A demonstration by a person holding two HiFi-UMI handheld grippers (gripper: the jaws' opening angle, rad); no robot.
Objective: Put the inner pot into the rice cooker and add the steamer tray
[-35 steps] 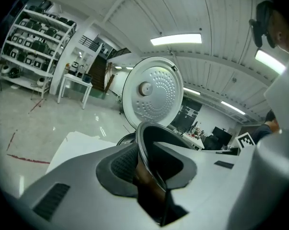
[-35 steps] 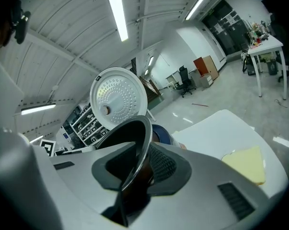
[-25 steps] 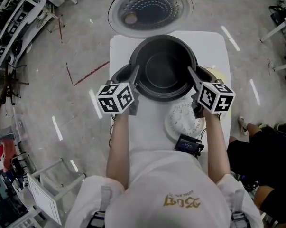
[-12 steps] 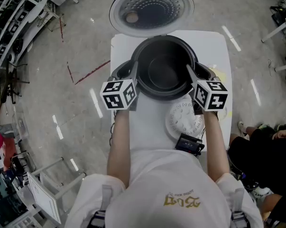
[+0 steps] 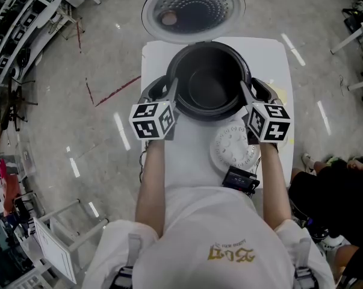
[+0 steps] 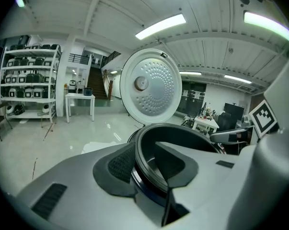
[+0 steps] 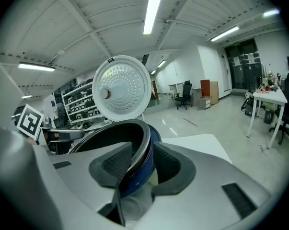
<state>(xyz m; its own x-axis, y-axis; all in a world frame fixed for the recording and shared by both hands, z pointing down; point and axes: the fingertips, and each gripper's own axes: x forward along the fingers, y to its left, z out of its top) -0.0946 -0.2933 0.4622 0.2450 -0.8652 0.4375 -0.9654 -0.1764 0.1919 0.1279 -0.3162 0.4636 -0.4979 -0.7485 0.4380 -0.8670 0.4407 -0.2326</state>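
Observation:
The dark inner pot (image 5: pixel 208 89) sits inside the rice cooker (image 5: pixel 152 91) on the white table (image 5: pixel 187 155). My left gripper (image 5: pixel 171 92) straddles the pot's left rim (image 6: pixel 182 138), one pad outside and one inside. Its jaws have just been opening, with the rim between them. My right gripper (image 5: pixel 246 94) straddles the right rim (image 7: pixel 110 140) the same way. Its jaws have also just been opening, and a gap shows beside the outer pad. The white steamer tray (image 5: pixel 231 149) lies flat on the table under my right forearm.
The cooker's round lid (image 5: pixel 192 8) stands open at the far side, its dotted inner face towards me (image 6: pixel 151 87) (image 7: pixel 121 87). A small black device (image 5: pixel 241 179) lies at the table's near edge. A person's legs (image 5: pixel 331 185) are on the floor at the right.
The pot has sunk slightly and sits deeper in the cooker. Both grippers have rolled a little at its rim, and their jaws stand wider than before.

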